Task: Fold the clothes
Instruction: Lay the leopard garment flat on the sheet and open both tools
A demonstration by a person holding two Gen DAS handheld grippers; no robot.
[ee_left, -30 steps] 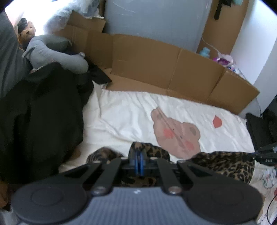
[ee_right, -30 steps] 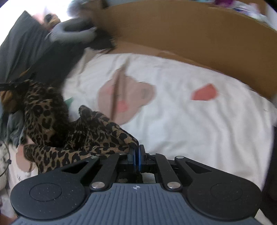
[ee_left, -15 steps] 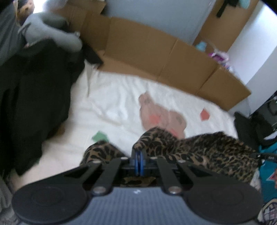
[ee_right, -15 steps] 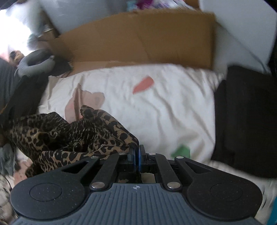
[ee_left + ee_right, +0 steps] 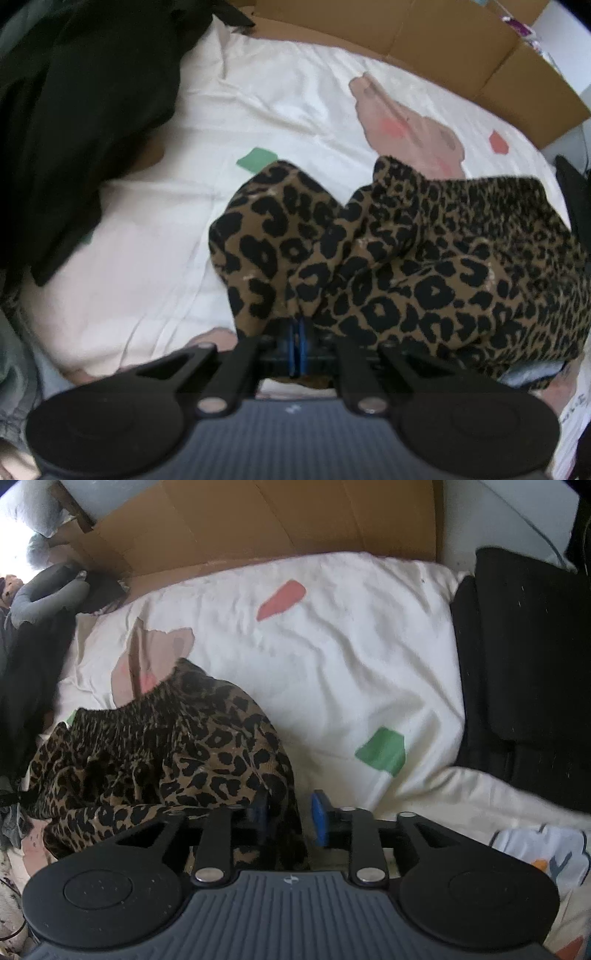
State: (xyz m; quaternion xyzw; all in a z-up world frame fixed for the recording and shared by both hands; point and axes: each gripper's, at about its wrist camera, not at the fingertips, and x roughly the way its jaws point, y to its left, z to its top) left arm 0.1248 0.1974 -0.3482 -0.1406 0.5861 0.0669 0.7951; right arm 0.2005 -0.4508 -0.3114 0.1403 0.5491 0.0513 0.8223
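Observation:
A leopard-print garment (image 5: 388, 258) lies bunched on the white bed sheet (image 5: 155, 258). My left gripper (image 5: 297, 341) is shut on the garment's near edge, the blue pads pressed together with cloth between them. In the right wrist view the same garment (image 5: 177, 746) lies at the left, and a strip of it hangs between the fingers. My right gripper (image 5: 290, 819) is open, its blue pads (image 5: 319, 821) apart and no longer pinching the cloth.
A pile of black clothes (image 5: 62, 122) fills the left of the bed. Cardboard panels (image 5: 258, 520) stand along the far edge. A black folded item (image 5: 524, 672) lies at the right. The sheet (image 5: 351, 657) has coloured patches.
Both grippers moved forward over the bed and laid the leopard garment down. My right gripper has opened and let go of it. My left gripper stays shut on it.

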